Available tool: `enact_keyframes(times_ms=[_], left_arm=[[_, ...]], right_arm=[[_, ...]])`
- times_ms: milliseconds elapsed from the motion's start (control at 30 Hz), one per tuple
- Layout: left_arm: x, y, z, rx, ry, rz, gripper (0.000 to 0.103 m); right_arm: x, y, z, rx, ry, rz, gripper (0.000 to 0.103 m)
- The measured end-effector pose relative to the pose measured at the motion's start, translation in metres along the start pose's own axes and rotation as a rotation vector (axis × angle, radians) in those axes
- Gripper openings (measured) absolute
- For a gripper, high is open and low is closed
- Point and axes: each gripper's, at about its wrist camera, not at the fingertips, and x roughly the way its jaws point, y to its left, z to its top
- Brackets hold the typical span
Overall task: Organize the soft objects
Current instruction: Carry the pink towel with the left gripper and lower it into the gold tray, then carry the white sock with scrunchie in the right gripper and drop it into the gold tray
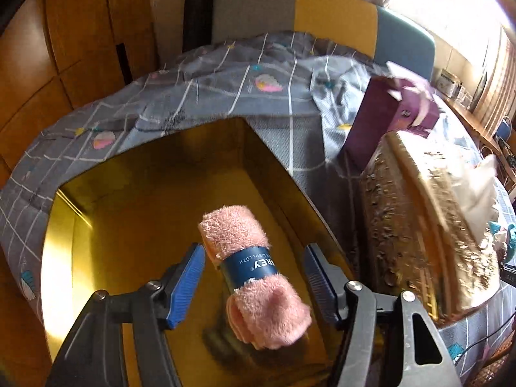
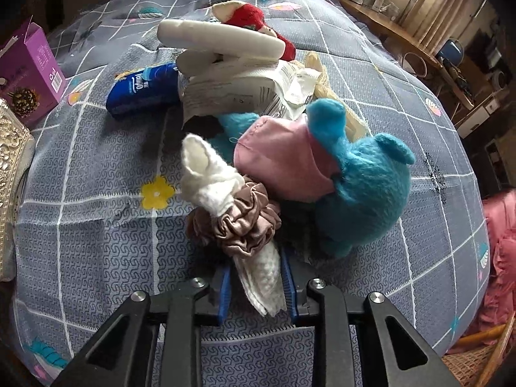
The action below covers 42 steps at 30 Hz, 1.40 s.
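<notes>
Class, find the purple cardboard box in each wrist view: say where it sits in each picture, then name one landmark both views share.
Left wrist view: purple box stands right of centre, upper half, behind the ornate gold box.
Right wrist view: purple box stands at the far left edge, upper half.
Shared landmark: the grey grid-patterned bedspread.

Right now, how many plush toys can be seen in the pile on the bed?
2. The blue plush toy lies at the right of the pile, partly under a pink cloth. The red plush toy is at the far end, behind a white pad. Others may be hidden underneath.
</notes>
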Motion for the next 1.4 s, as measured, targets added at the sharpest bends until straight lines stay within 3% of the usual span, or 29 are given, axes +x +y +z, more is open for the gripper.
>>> enact_keyframes(times_ms=[433,800,1400], left_arm=[[-0.049,-0.01,-0.016,0.019,-0.066,-0.05,0.065],[-0.064,-0.014,-0.025,0.051,-0.086,-0.088,0.065],[-0.075,-0.017,-0.035,0.112,-0.109,-0.093,0.065]], right_arm=[[0.001,-0.002,0.005,0.014,0.0,0.015,0.026],[-0.013,-0.011,0.019,0.081,0.011,0.173,0.022],[-0.068,0.07,0.153,-0.067,-0.071,0.244,0.022]])
